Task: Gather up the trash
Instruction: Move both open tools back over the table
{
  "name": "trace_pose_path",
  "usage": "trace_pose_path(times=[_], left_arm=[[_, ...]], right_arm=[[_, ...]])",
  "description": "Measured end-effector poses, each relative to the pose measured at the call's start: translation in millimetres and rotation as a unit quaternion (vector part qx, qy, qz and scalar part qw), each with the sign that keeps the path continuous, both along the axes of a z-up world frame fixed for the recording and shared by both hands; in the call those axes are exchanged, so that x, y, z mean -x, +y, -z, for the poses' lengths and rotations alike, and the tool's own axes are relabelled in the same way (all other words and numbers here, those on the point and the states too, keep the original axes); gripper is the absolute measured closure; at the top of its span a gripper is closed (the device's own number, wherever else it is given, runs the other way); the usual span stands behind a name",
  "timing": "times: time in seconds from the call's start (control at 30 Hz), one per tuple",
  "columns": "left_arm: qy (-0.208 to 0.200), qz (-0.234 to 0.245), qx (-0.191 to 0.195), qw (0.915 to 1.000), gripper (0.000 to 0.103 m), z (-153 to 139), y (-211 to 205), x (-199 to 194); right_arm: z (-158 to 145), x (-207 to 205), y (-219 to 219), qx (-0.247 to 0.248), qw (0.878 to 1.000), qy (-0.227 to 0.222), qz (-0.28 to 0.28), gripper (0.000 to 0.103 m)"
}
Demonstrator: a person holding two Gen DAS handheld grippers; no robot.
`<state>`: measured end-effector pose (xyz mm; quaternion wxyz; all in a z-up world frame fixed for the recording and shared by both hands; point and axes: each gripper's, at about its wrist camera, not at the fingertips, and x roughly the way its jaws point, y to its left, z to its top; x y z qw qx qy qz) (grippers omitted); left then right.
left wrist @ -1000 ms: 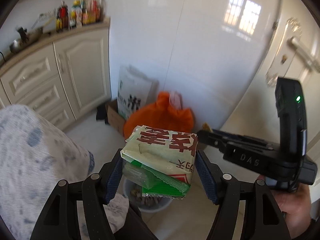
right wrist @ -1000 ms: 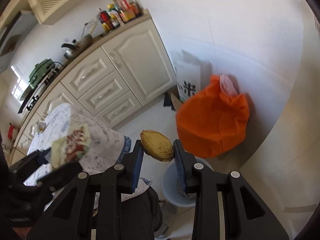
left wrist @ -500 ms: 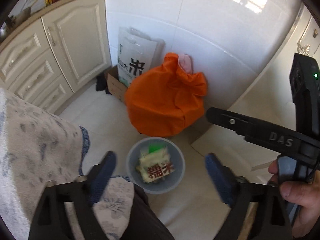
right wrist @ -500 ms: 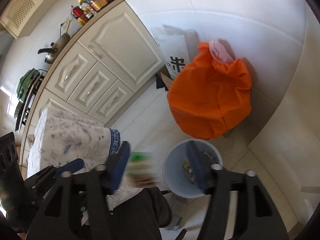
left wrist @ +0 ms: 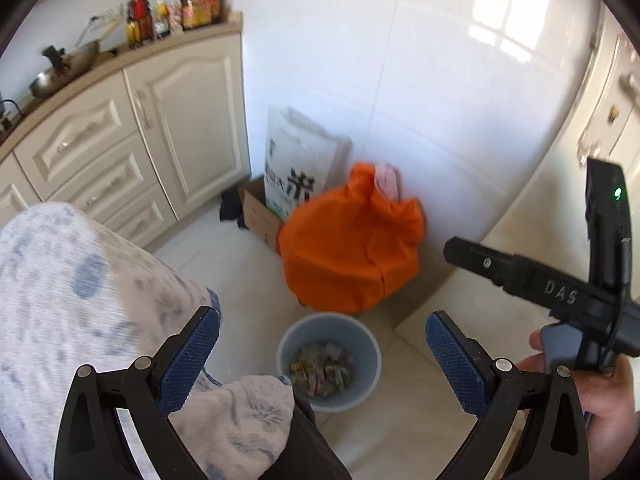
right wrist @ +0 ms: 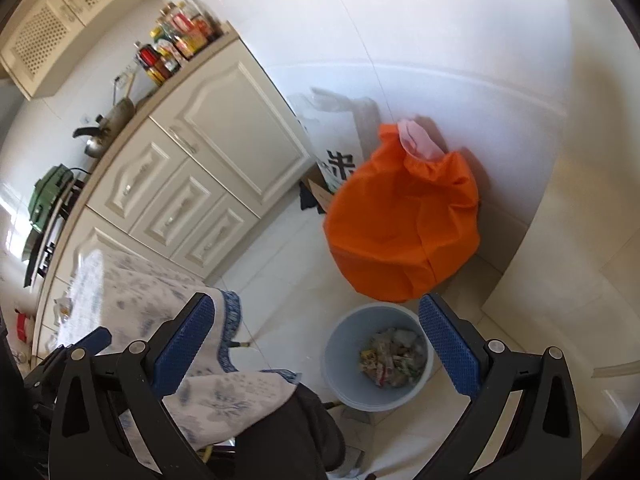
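- The waste bin (left wrist: 362, 360) is pale grey-blue, with mixed scraps of trash (right wrist: 394, 356) inside in yellow, green, grey and red.
- The big bag (right wrist: 404, 220) behind it is bright orange, with a pink bit (right wrist: 418, 140) at its top.
- The tablecloth (left wrist: 80, 280) is white with a blurred blue floral print.
- The paper bag (left wrist: 294, 172) is white with green and black print.
- The cabinets (right wrist: 192, 176) are cream.
- The wall tiles (left wrist: 440, 100) are glossy white.
- The left gripper (left wrist: 320, 360) and right gripper (right wrist: 316, 350) are black with blue textured pads.
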<state>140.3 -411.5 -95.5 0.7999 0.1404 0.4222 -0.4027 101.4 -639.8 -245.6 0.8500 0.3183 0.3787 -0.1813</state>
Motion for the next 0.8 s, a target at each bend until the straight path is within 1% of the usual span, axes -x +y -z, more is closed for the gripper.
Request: trace_pose_path(times=[0.07, 0.2, 0.37, 0.47, 0.5, 0.53, 0.63, 0.8], left_arm=[[-0.011, -0.013, 0.02, 0.9997, 0.001, -15.0, 17.4, -0.2], [-0.036, -0.047, 0.055, 0.9967, 0.001, -44.4, 68.7, -2.9], [-0.066, -0.106, 0.092, 0.9879, 0.001, -73.8, 144.9, -9.7], [-0.087, -0.153, 0.111, 0.9781, 0.001, -88.1, 198.7, -13.7], [-0.093, -0.164, 0.115, 0.9754, 0.001, -88.1, 211.0, -13.0], [-0.101, -0.181, 0.119, 0.971, 0.001, -92.1, 230.7, -14.0], [-0.123, -0.225, 0.123, 0.9588, 0.001, -97.1, 280.6, -14.0], [-0.14, -0.294, 0.116, 0.9381, 0.001, -99.8, 348.6, -14.1]], right_arm=[[-13.8, -4.5, 8.1, 0.008, 1.0, -0.009, -0.009, 0.0], [-42.0, -17.6, 31.1, 0.027, 0.999, -0.028, -0.032, 0.0], [-78.9, -47.9, 79.3, 0.052, 0.994, -0.053, -0.085, 0.0], [-95.8, -70.8, 113.6, 0.065, 0.988, -0.065, -0.123, 0.0], [-100.0, -77.6, 124.9, 0.069, 0.986, -0.068, -0.135, 0.0], [-105.3, -87.6, 141.3, 0.074, 0.983, -0.072, -0.152, 0.0], [-114.5, -109.7, 178.1, 0.083, 0.975, -0.079, -0.191, 0.0], [-119.3, -150.4, 252.1, 0.099, 0.956, -0.082, -0.266, 0.0]])
